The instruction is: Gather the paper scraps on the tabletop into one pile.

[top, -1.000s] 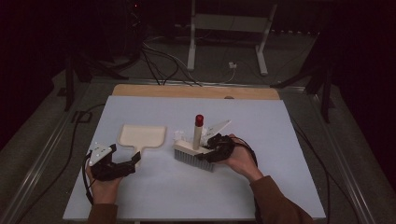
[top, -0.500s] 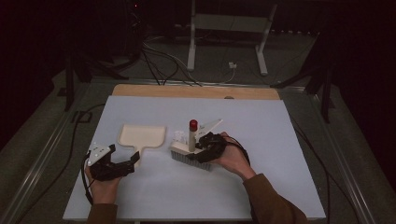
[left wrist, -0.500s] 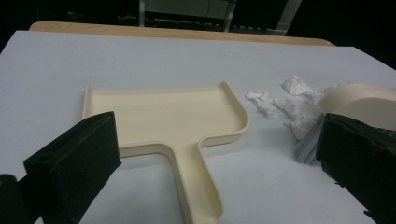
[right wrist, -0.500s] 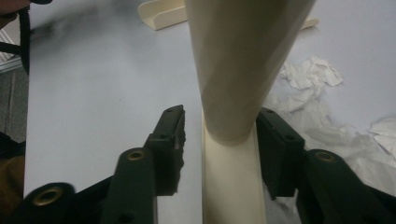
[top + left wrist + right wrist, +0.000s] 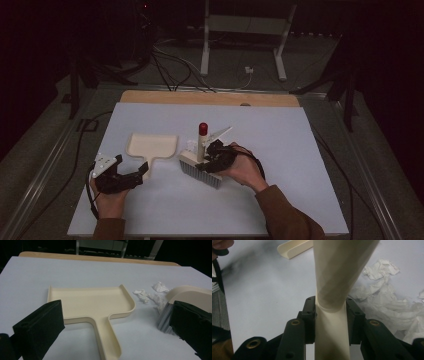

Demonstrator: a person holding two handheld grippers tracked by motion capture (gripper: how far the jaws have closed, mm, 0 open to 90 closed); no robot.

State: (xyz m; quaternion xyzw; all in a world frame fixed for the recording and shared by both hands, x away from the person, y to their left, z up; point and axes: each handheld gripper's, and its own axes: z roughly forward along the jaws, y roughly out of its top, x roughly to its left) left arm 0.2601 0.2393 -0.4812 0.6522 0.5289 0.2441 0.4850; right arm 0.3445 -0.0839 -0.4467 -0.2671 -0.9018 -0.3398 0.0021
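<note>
**Brush carried toward the dustpan across the table's middle**

The brush [image 5: 200,167] is clamped by its cream handle in the right gripper [image 5: 216,156]; in the right gripper view the two black jaws are pressed against either side of the handle [image 5: 332,322]. Within the last second these jaws have been eased open a little and closed again, with the handle between them throughout. The bristles are set down on the table [image 5: 300,150] near its middle, and the red-capped end of the handle is pointed upward. Compared with the earlier frames, the brush and the right hand are seen shifted leftward, closer to the dustpan [image 5: 151,147].

The dustpan is lying flat left of the middle, its handle pointed toward the near edge; its place is unchanged. Scraps of white paper [image 5: 150,296] are lying between the dustpan's right wall and the bristles, just beside both; in the right gripper view they are spread close to the handle.

The left gripper [image 5: 131,176] is held near the near-left part of the table, just beside the dustpan's handle, where it was a second ago. Its jaws are spread wide apart in the left gripper view, with nothing pressed between them.
</note>
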